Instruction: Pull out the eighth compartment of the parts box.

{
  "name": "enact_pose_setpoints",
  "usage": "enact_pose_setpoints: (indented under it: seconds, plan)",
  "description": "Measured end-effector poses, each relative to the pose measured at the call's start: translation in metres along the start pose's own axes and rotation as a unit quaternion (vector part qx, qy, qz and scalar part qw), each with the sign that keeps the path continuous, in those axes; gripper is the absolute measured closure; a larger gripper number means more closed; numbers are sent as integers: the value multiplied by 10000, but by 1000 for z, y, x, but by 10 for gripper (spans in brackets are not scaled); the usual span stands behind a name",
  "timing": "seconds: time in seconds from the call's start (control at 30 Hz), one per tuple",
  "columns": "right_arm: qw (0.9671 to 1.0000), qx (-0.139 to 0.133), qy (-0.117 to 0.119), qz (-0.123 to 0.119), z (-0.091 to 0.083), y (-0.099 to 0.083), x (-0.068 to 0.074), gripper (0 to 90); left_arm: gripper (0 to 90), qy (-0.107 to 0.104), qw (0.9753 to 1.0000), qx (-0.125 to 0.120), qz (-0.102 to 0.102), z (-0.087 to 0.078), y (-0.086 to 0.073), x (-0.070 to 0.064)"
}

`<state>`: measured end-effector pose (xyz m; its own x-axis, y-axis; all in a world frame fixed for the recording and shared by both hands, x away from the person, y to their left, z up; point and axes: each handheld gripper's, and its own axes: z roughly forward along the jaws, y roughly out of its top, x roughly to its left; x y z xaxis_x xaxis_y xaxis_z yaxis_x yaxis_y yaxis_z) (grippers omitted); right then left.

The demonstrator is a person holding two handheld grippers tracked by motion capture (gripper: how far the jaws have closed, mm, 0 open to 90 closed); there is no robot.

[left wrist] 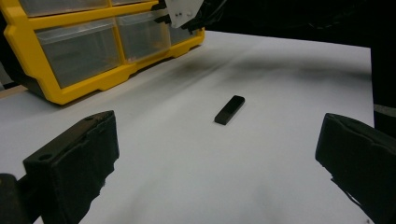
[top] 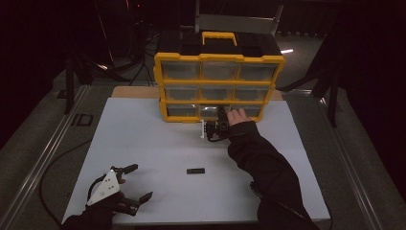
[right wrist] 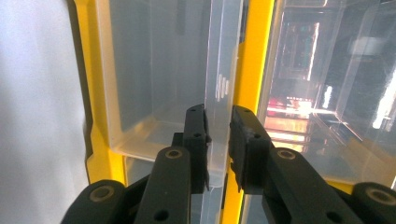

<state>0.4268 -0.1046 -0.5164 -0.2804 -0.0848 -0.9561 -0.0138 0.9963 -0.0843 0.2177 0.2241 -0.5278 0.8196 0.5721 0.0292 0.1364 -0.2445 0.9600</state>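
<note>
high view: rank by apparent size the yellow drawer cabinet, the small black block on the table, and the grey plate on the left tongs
1. yellow drawer cabinet, by far the largest
2. grey plate on the left tongs, though it sits nearer the camera
3. small black block, smallest

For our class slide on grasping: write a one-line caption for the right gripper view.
Right gripper with black jaws closed on the clear plastic drawer front of a yellow-framed organiser.

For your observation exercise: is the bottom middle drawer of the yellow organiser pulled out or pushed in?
Slightly pulled out. The drawer juts past the yellow frame, and the right gripper pinches its clear front tab.
</note>
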Motion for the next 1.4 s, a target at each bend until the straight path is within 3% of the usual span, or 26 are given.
enact_pose_setpoints:
  seconds: [0.7, 1.4]
  plan:
    - [9997, -257, 40, -26, -18, -5, 3, 775, 0, -5, 10000, 28, 21, 1, 0, 0]
    - [9995, -312, 35, -68, -31, -8, 6, 777, 0, -2, 10000, 23, 20, 1, 0, 0]
